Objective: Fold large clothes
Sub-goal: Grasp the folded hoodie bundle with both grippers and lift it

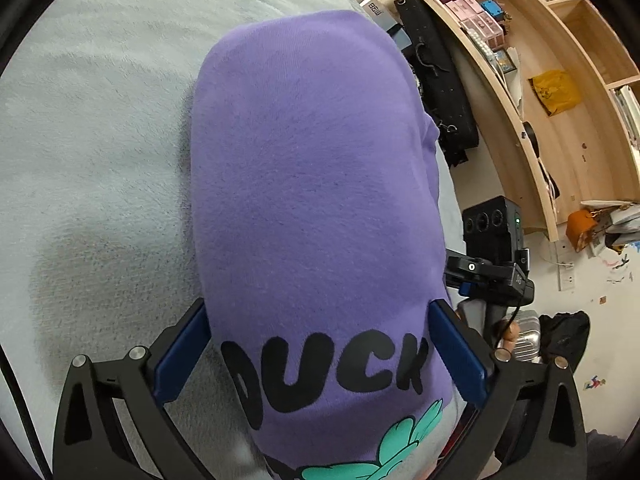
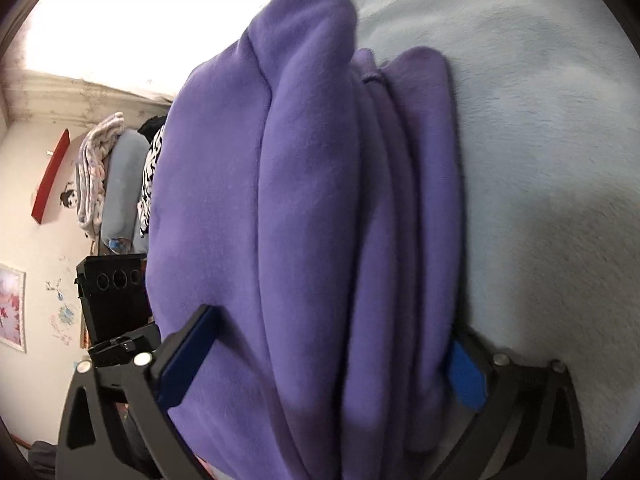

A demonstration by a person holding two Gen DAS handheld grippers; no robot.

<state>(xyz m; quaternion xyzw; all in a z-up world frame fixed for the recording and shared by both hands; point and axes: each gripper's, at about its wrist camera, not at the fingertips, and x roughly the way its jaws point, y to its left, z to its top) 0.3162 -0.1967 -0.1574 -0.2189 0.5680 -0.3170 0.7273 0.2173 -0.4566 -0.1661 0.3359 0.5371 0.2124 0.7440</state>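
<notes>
While the purple sweatshirt (image 1: 304, 184) is lying folded into a thick bundle on the pale grey fleece blanket (image 1: 100, 120), the left tongs (image 1: 318, 348) are standing wide open around its near end, the 2 blue pads (image 1: 180, 354) flanking the cloth just beside its edges; whether they are touching it I cannot tell. Black letters reading "DUCK" and a teal print are showing on the top face between those pads. From the other side, the right tongs (image 2: 332, 360) are likewise spread to their widest around the stacked folds of the sweatshirt (image 2: 304, 200), with its layers bulging between the fingers (image 2: 188, 356) and partly hiding the right-hand pad. Neither pair is visibly pinching the fabric. A wooden shelf unit (image 1: 560, 128) is standing beyond the bed.
</notes>
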